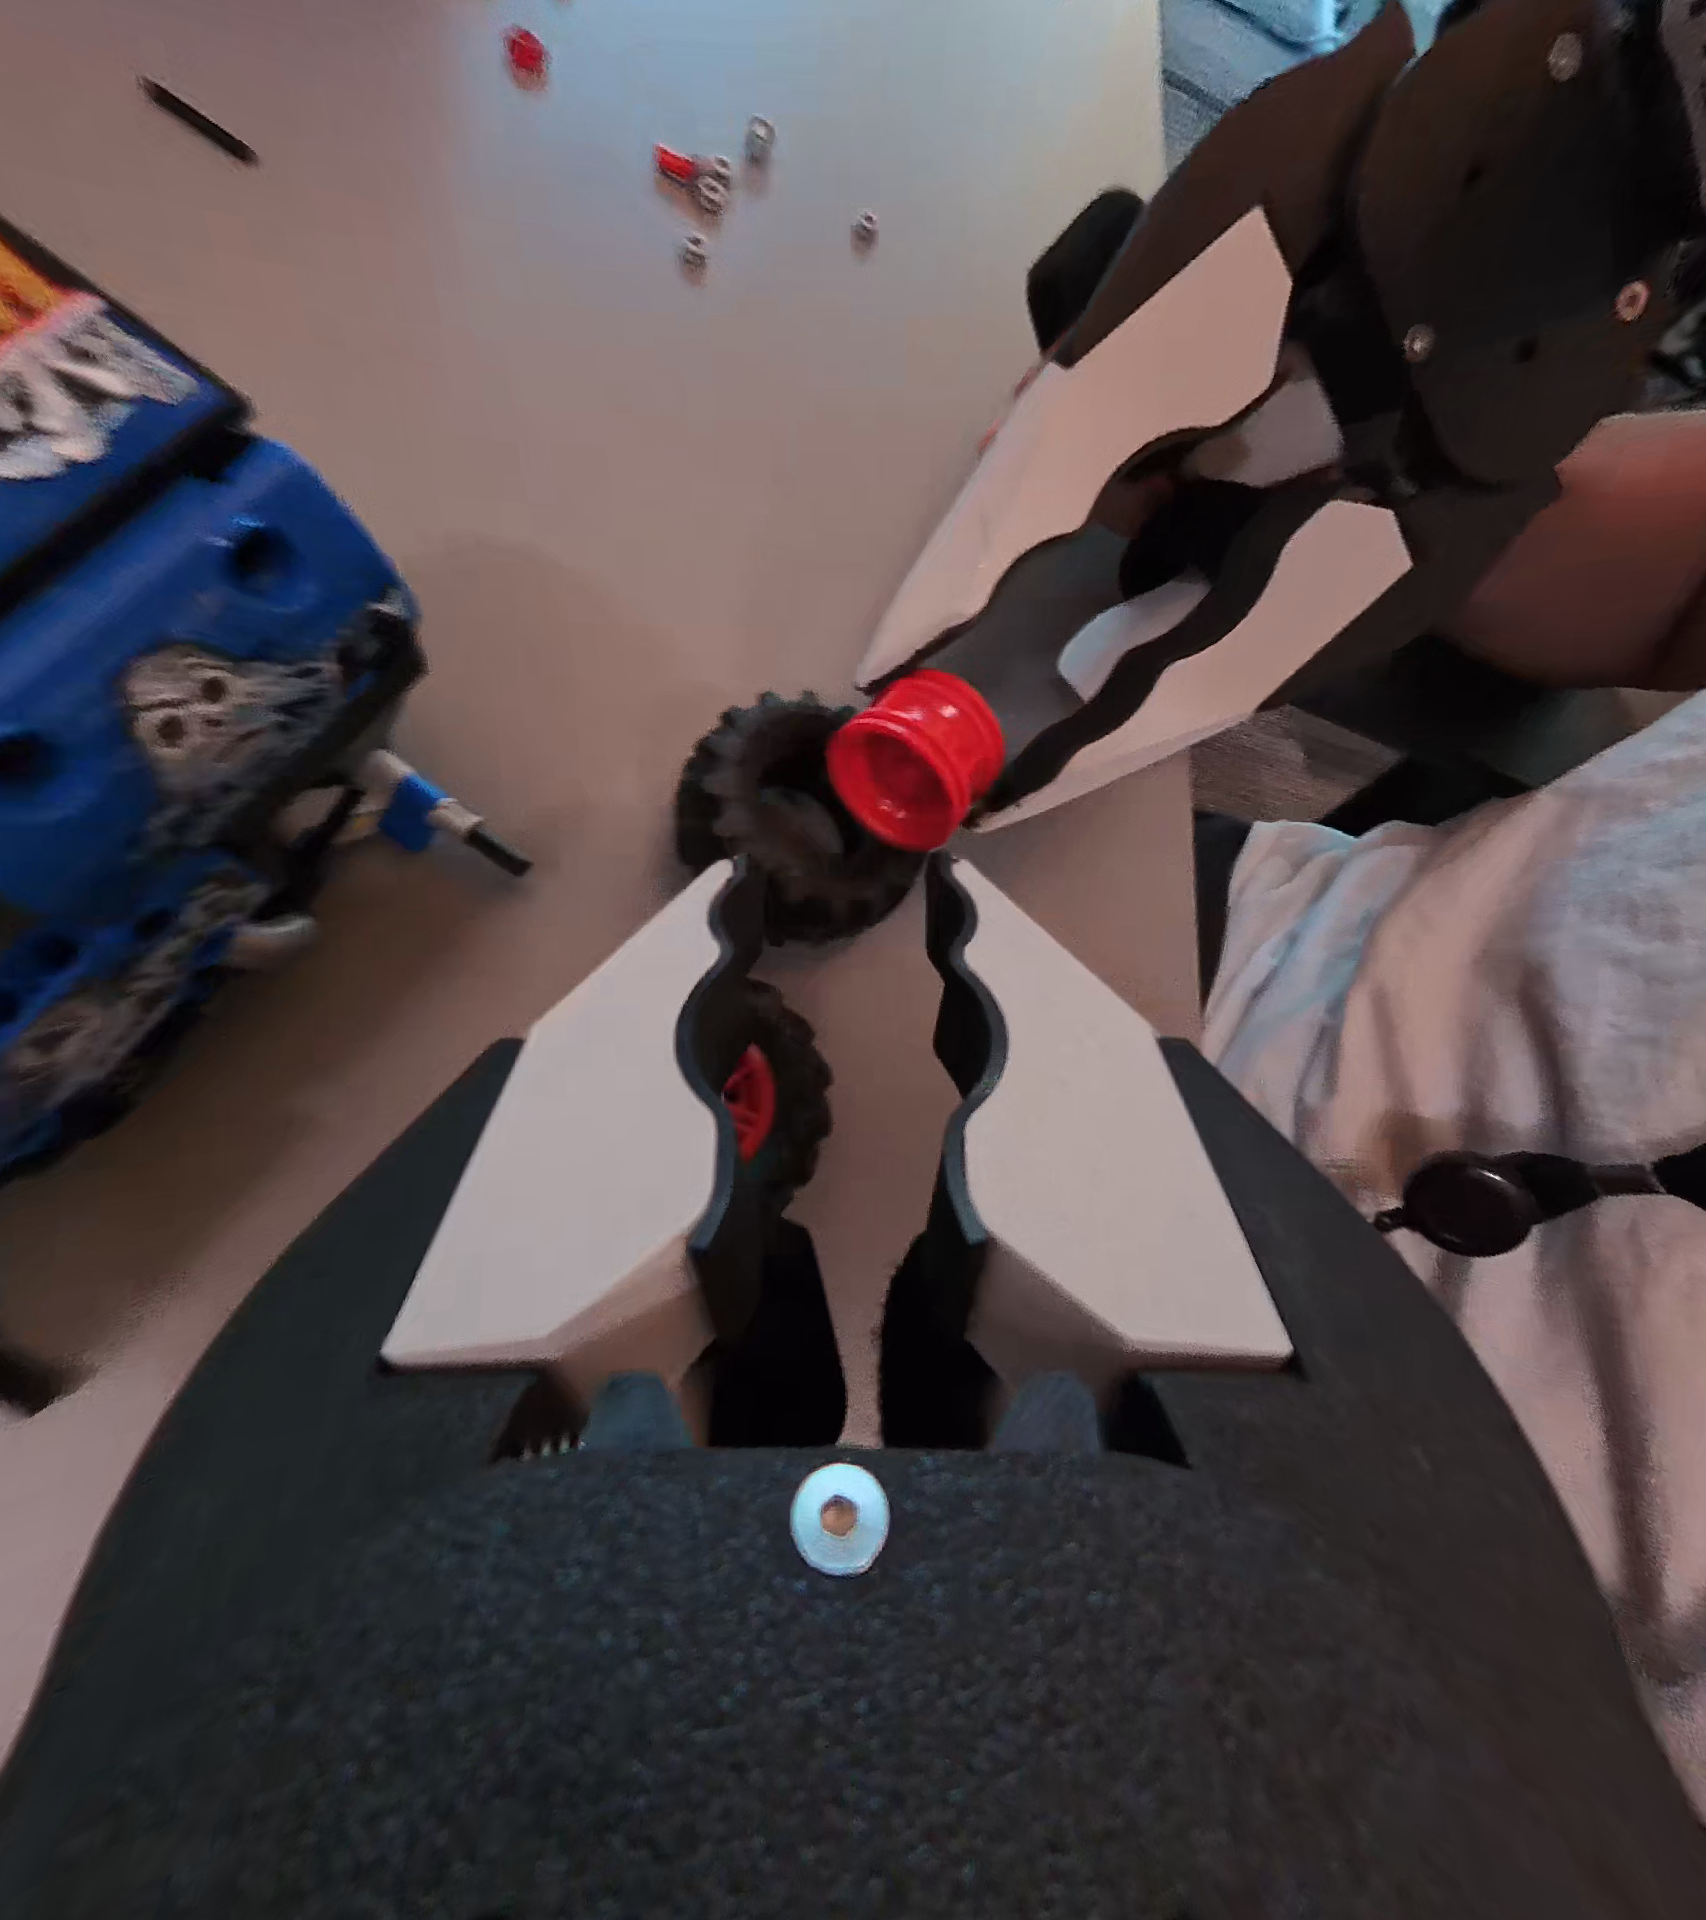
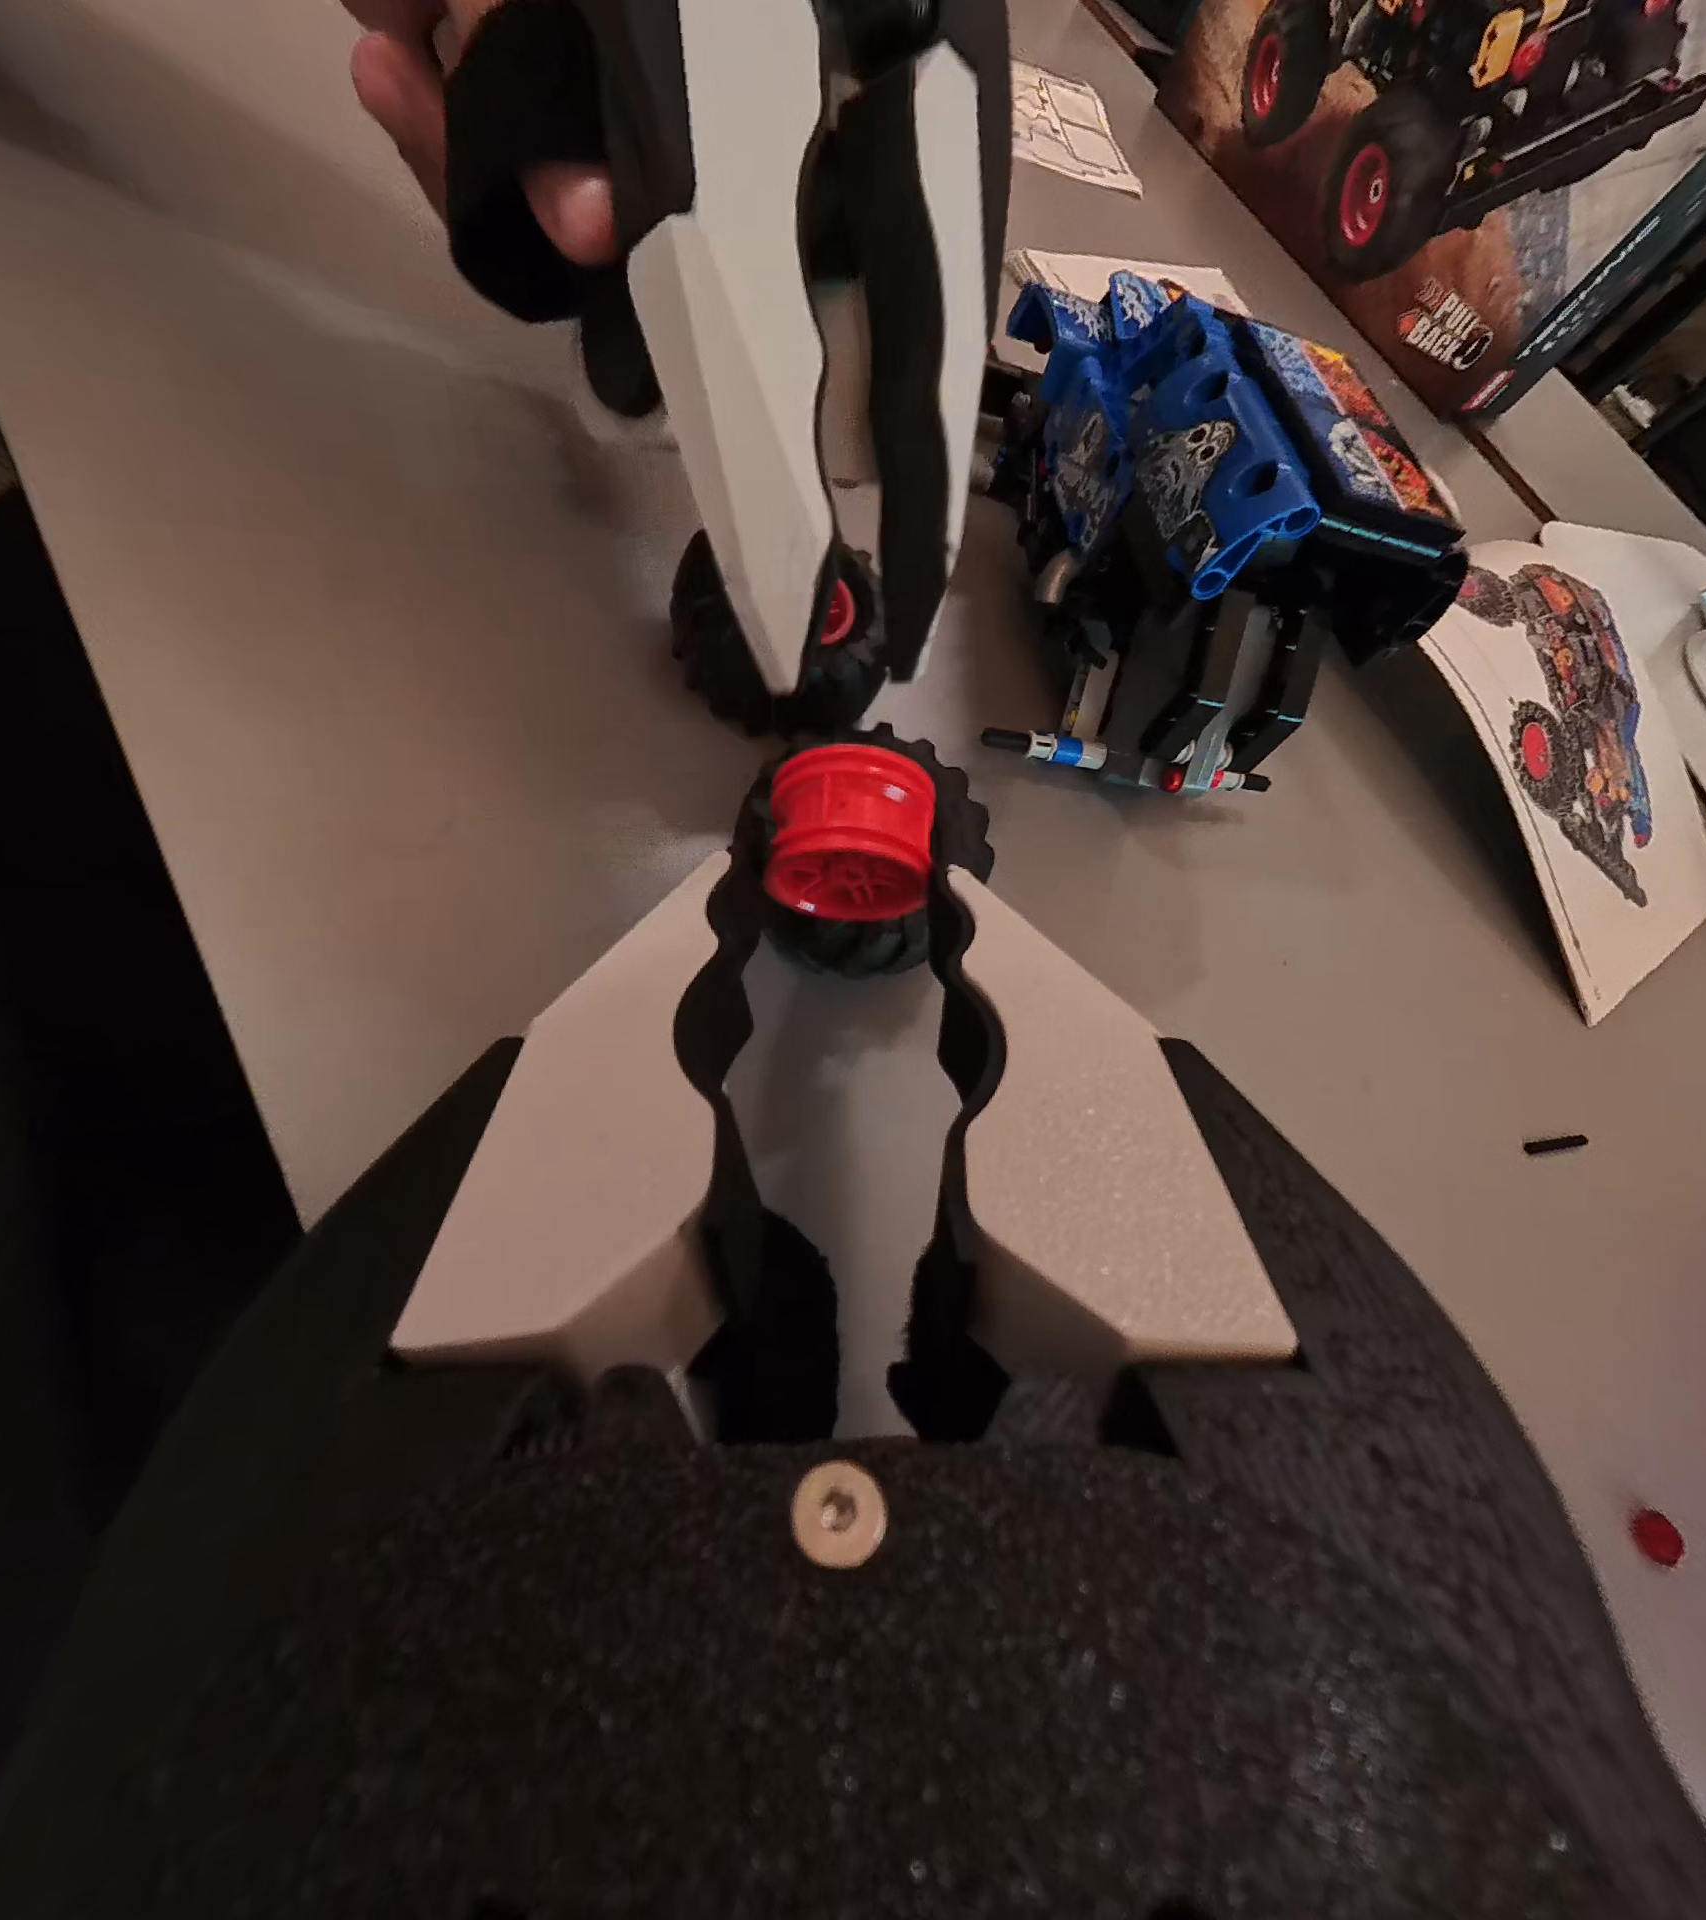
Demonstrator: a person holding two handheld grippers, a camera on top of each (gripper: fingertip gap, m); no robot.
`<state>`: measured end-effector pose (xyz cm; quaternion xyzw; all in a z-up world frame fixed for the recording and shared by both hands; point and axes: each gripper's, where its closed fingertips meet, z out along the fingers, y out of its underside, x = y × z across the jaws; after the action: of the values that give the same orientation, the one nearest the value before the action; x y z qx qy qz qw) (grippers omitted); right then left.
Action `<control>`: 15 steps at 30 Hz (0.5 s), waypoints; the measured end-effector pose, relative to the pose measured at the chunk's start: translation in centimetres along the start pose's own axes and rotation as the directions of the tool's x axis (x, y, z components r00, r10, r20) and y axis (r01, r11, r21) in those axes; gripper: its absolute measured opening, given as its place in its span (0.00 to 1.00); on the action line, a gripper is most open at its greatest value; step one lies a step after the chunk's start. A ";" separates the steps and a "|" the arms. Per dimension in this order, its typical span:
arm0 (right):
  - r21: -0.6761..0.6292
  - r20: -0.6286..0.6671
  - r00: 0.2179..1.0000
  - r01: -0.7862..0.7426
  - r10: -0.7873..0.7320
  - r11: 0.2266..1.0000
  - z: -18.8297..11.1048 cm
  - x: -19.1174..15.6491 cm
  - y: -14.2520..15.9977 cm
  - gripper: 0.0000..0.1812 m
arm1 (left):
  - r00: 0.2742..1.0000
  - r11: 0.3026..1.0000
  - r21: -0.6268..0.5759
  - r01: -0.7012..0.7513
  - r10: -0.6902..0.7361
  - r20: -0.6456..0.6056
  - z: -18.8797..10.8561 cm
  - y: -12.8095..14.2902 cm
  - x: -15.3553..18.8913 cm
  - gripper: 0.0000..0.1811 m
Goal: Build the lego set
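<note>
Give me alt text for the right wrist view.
The right gripper grips a red wheel hub over a black tire on a grey table. Beyond, the left gripper touches another wheel, beside a blue truck model.

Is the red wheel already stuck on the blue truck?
No, the red wheel hub sits between the right gripper's fingertips over a black tyre, apart from the blue truck.

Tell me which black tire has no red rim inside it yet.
The black tire at the left tool's tips, hollow, with the right tool holding the red rim at it. The other tire already shows a red hub.
</note>
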<state>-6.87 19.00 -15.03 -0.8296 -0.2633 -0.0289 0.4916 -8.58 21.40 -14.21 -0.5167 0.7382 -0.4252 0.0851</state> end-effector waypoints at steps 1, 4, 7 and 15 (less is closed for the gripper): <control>0.001 0.006 1.000 -0.012 0.012 1.000 0.1 0.0 0.0 0.18 | 1.000 1.000 0.004 0.004 -0.004 0.015 -0.3 -0.2 -0.4 0.19; -0.004 0.037 0.998 -0.059 0.059 0.998 0.1 0.2 0.0 0.18 | 1.000 0.998 -0.067 0.005 -0.005 0.008 0.2 0.3 -0.6 0.28; -0.030 0.073 0.988 -0.132 0.134 0.991 0.0 0.6 0.3 0.18 | 0.980 0.964 -0.220 -0.152 0.175 0.090 1.9 2.0 -1.2 0.29; -0.096 0.107 0.950 -0.283 0.293 0.954 -2.0 1.9 1.7 0.18 | 0.864 0.864 -0.291 -0.410 0.471 0.180 3.4 1.5 -0.9 0.26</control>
<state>-4.02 17.46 -14.80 -0.8782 -0.1671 0.0828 0.4405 -7.29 20.48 -17.73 -0.3879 0.8673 -0.2334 0.2071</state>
